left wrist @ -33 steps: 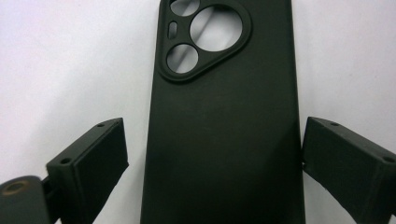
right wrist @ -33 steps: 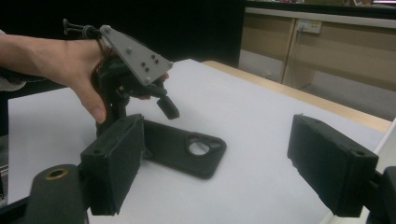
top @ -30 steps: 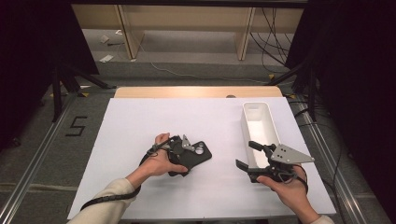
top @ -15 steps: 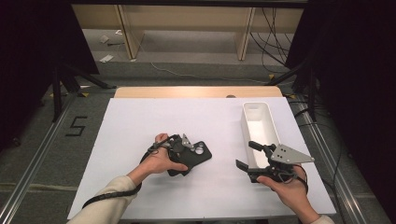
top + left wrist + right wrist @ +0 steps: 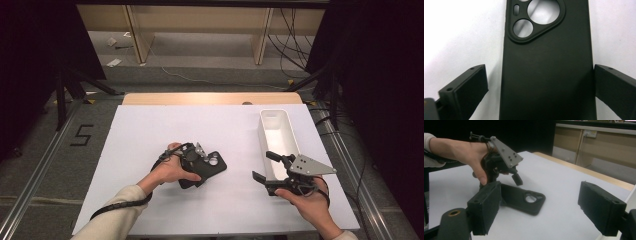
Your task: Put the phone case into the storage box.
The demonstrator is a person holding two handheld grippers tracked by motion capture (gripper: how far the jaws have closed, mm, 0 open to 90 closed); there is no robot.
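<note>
Phone case [image 5: 547,72]: black, triangular camera cutout

The left gripper [image 5: 200,162] has edged slightly rightward over the black phone case [image 5: 207,170].

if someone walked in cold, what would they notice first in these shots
The black phone case near the middle of the white table draws the eye first, with the left gripper set over it, its open jaws flanking the case's sides in the left gripper view. To the right stands a long white bin, and just in front of it the right gripper is held with its jaws wide apart, gripping nothing.
</note>
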